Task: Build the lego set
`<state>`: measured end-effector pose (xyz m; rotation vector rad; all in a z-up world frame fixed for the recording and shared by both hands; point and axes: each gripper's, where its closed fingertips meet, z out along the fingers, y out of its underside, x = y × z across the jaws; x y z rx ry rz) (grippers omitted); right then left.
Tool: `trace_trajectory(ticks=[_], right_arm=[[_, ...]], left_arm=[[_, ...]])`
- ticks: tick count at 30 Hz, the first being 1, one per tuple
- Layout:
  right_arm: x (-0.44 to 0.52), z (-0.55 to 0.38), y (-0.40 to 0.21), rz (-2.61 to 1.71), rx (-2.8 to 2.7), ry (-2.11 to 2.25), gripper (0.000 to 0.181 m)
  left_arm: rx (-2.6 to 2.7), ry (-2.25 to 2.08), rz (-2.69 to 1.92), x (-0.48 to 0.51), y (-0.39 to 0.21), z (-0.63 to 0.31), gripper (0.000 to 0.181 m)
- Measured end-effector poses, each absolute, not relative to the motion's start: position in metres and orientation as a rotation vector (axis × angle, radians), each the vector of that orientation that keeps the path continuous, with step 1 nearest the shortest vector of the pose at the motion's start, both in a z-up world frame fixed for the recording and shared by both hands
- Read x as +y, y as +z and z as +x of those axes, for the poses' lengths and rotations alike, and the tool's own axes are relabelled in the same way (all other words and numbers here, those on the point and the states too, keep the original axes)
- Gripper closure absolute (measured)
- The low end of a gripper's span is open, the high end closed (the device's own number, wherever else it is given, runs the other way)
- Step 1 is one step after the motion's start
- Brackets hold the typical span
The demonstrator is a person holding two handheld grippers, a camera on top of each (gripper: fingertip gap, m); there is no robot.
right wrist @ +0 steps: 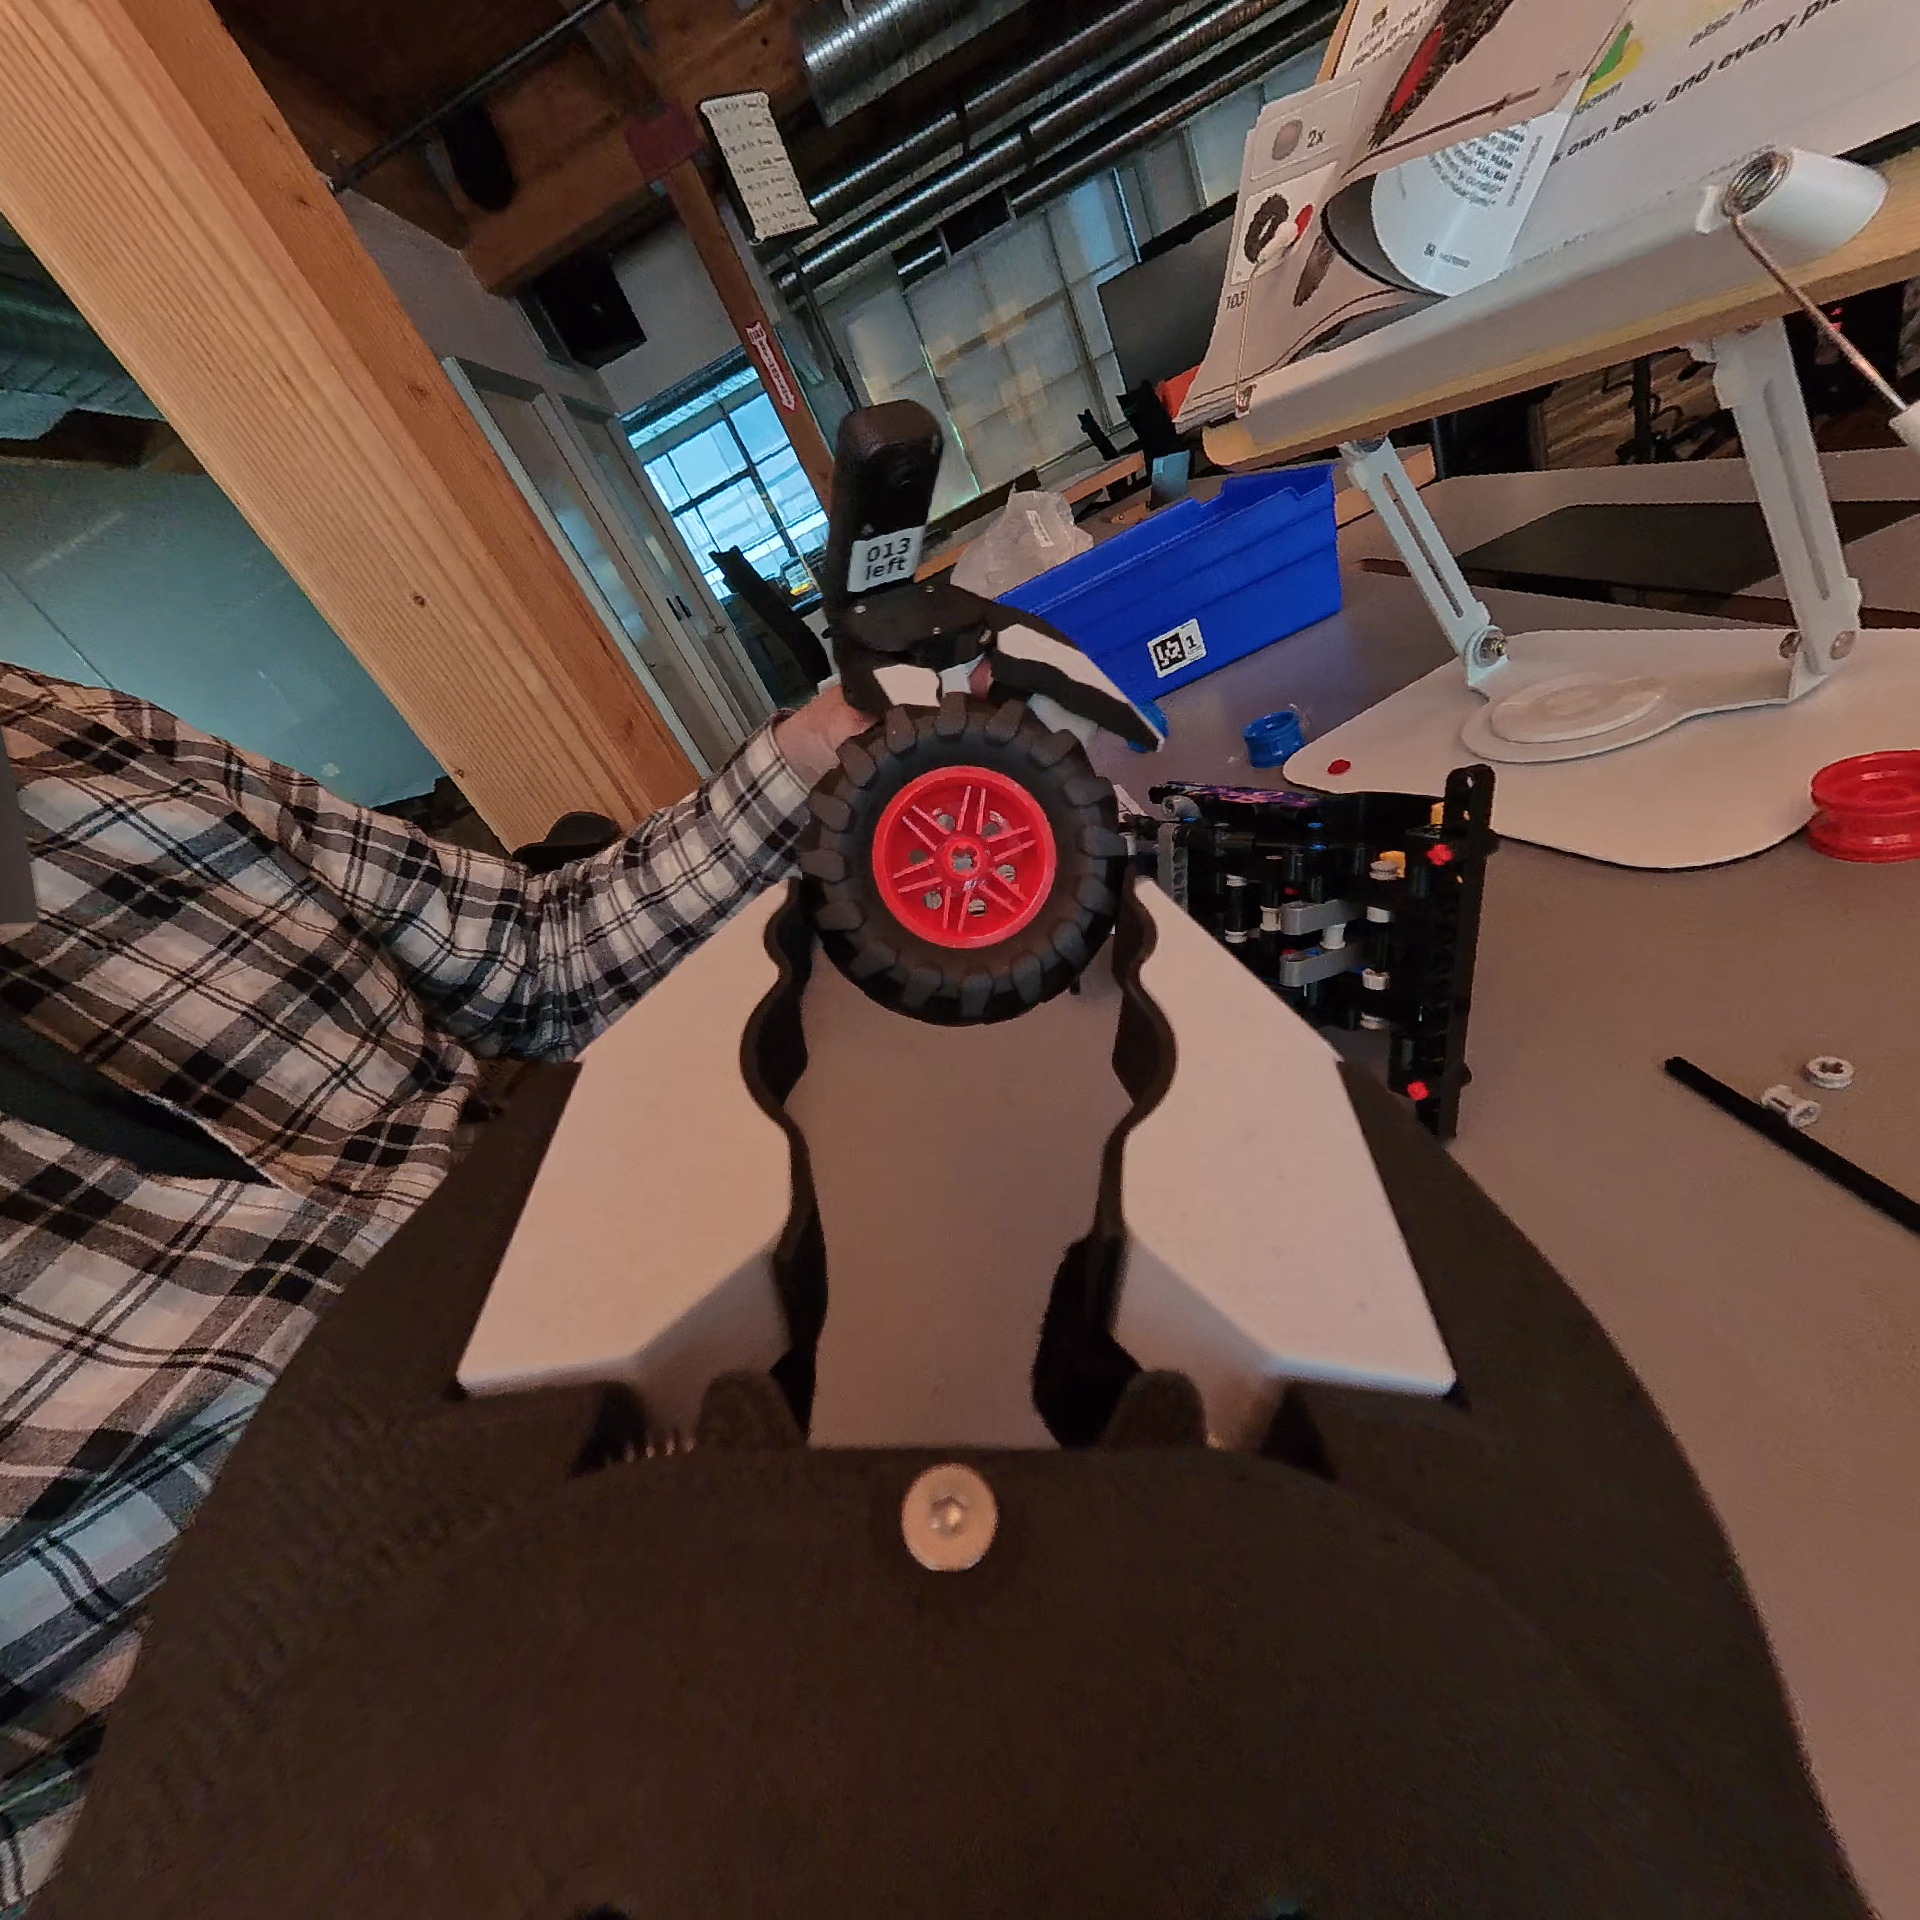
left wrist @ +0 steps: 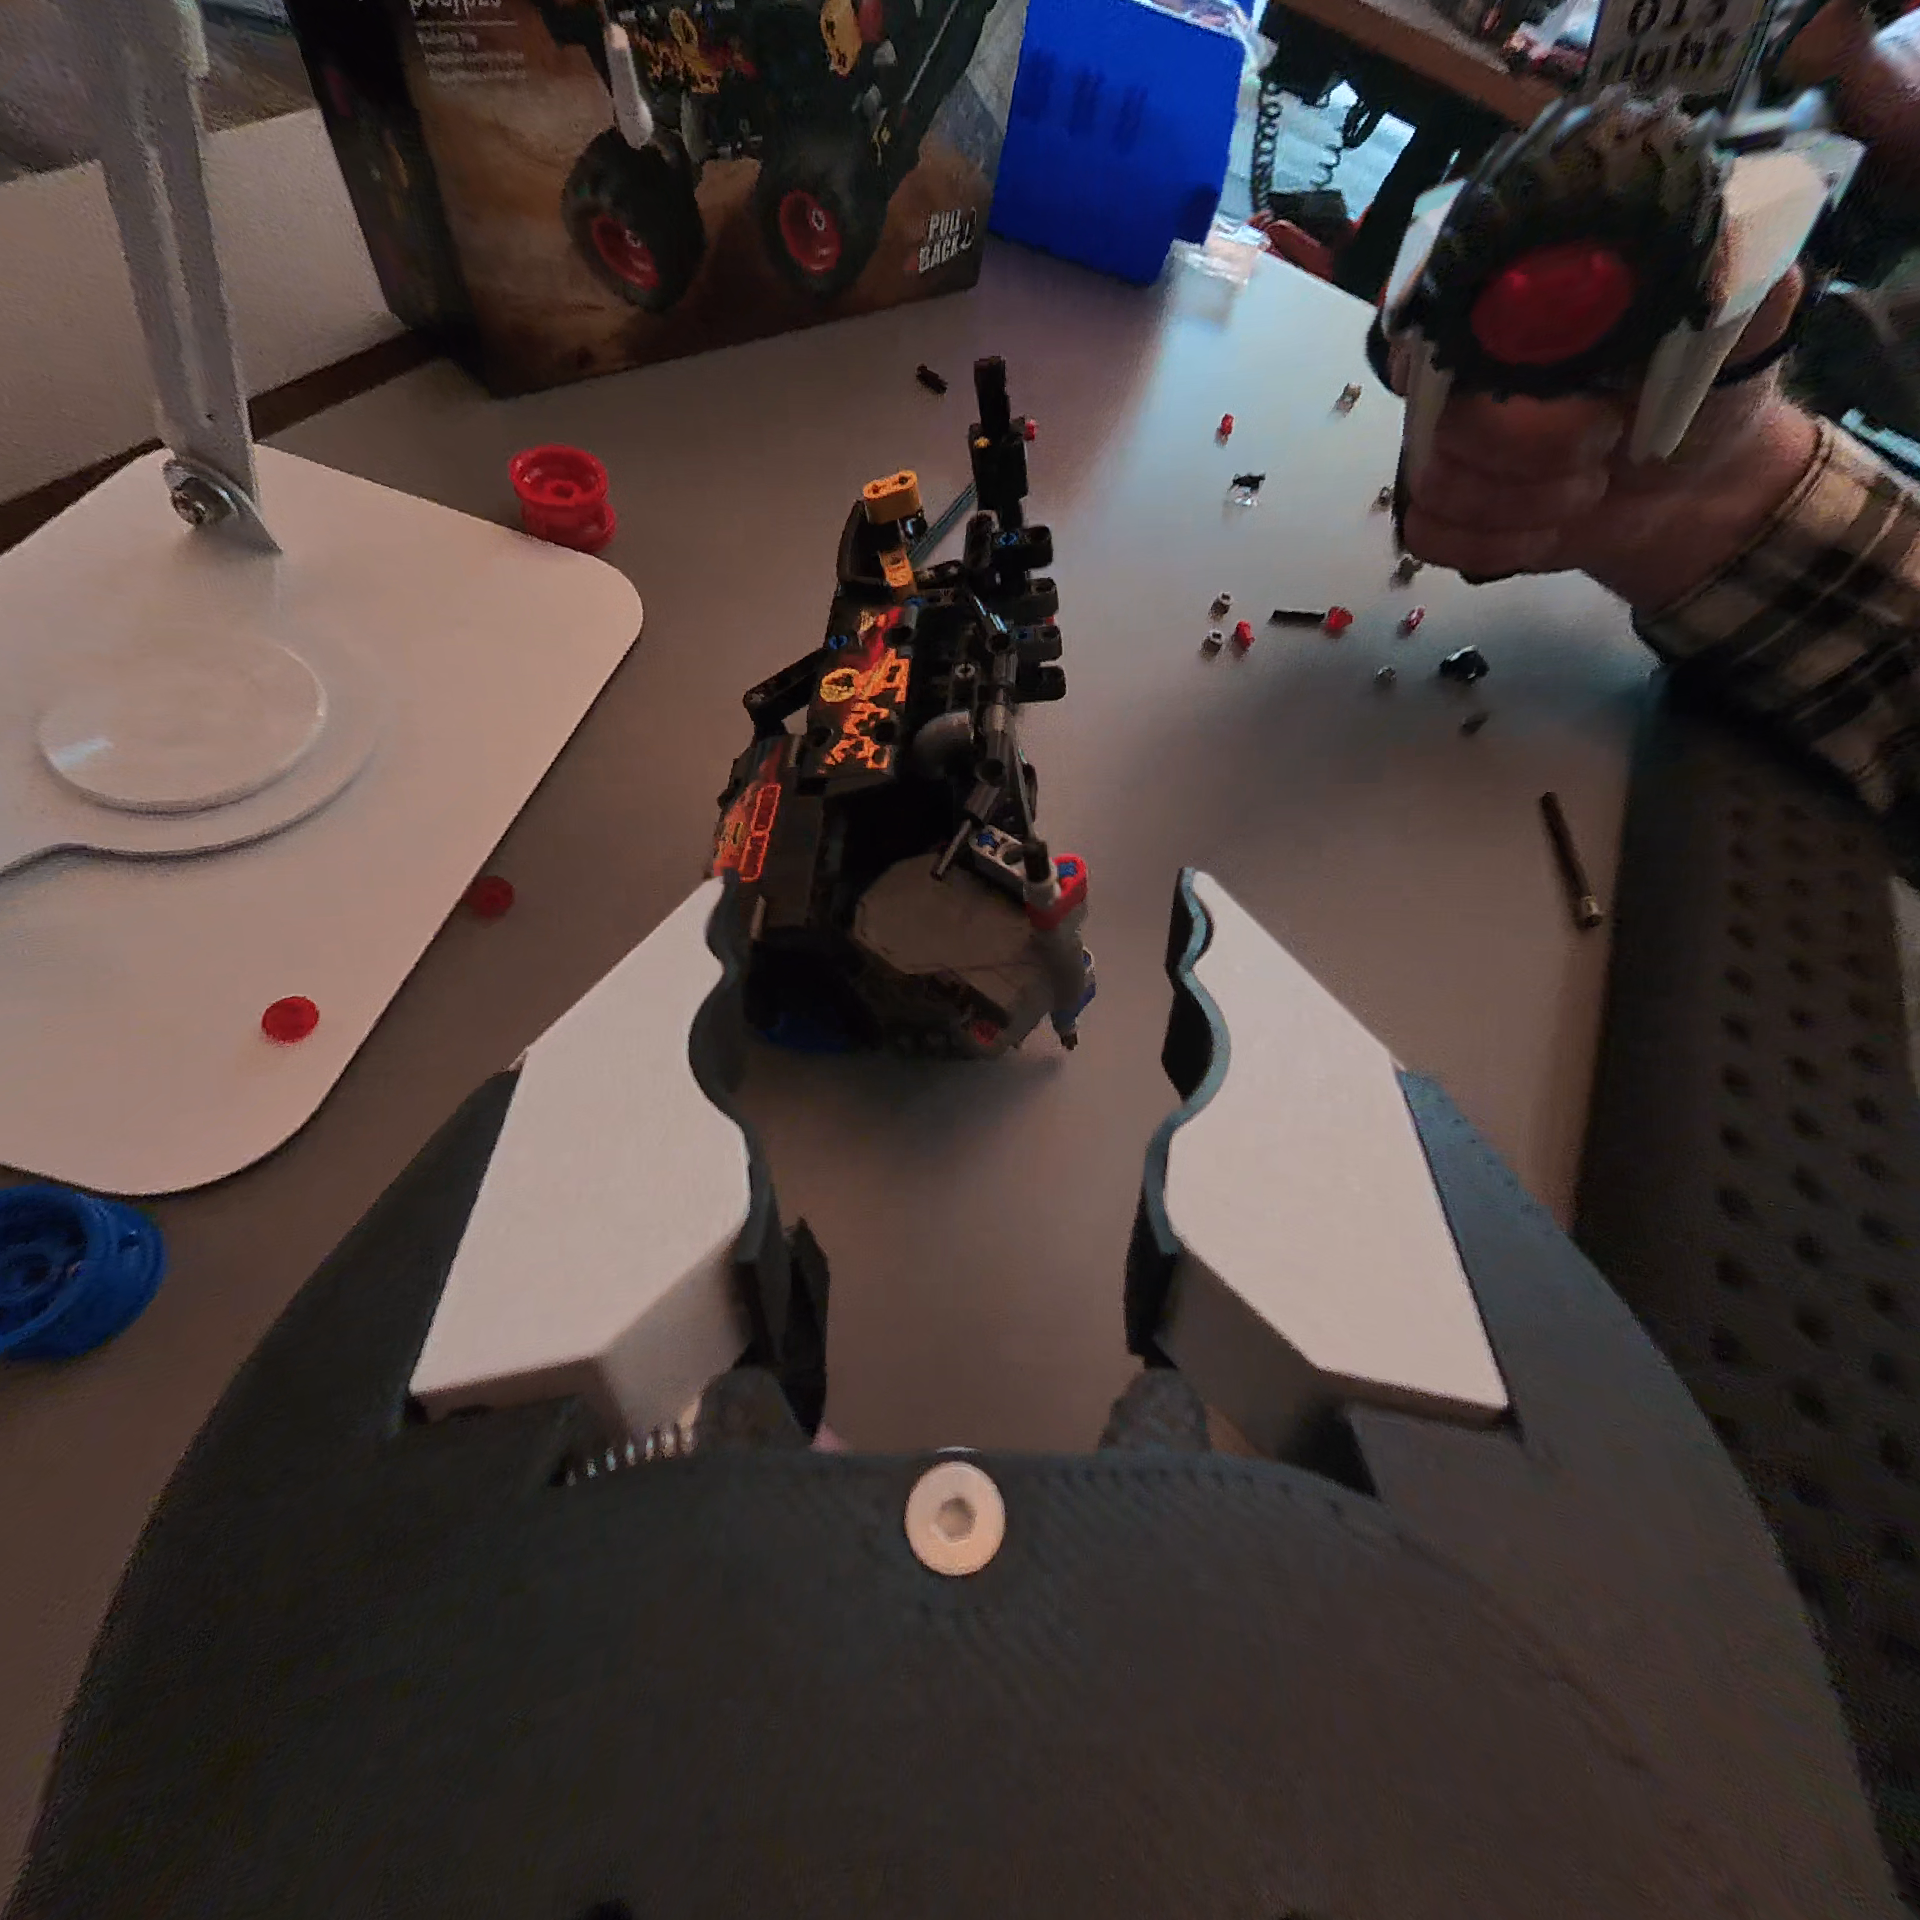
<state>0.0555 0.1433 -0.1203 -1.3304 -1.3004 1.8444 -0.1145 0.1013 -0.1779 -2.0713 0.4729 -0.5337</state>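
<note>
The half-built black Lego truck chassis (left wrist: 894, 748) with orange stickers lies on the grey table (left wrist: 1299, 810). My left gripper (left wrist: 951, 925) is open, its fingers on either side of the chassis's near end; the left fingertip (left wrist: 717, 935) is close against it. My right gripper (right wrist: 961, 914) is shut on a black tyre with a red hub (right wrist: 961, 857) and holds it in the air, up and to the right of the chassis (right wrist: 1330, 914). The right gripper and wheel also show in the left wrist view (left wrist: 1558, 301). The left gripper shows behind the wheel (right wrist: 935, 634).
The set's box (left wrist: 675, 177) and a blue bin (left wrist: 1112, 135) stand at the back. A white stand base (left wrist: 260, 779) holds the instruction booklet (right wrist: 1455, 156). A red hub (left wrist: 561, 494), a blue hub (left wrist: 73, 1268), small loose parts (left wrist: 1330, 623) and a black axle (left wrist: 1569, 857) lie around.
</note>
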Motion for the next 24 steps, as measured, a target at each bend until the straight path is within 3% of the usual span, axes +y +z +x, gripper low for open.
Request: trace_trajectory(ticks=[24], right_arm=[[0.145,0.053,-0.131,-1.372,-1.335,1.766,0.124]], left_arm=[[0.674,-0.153,-1.995,0.102,-0.210,-0.094,0.146]])
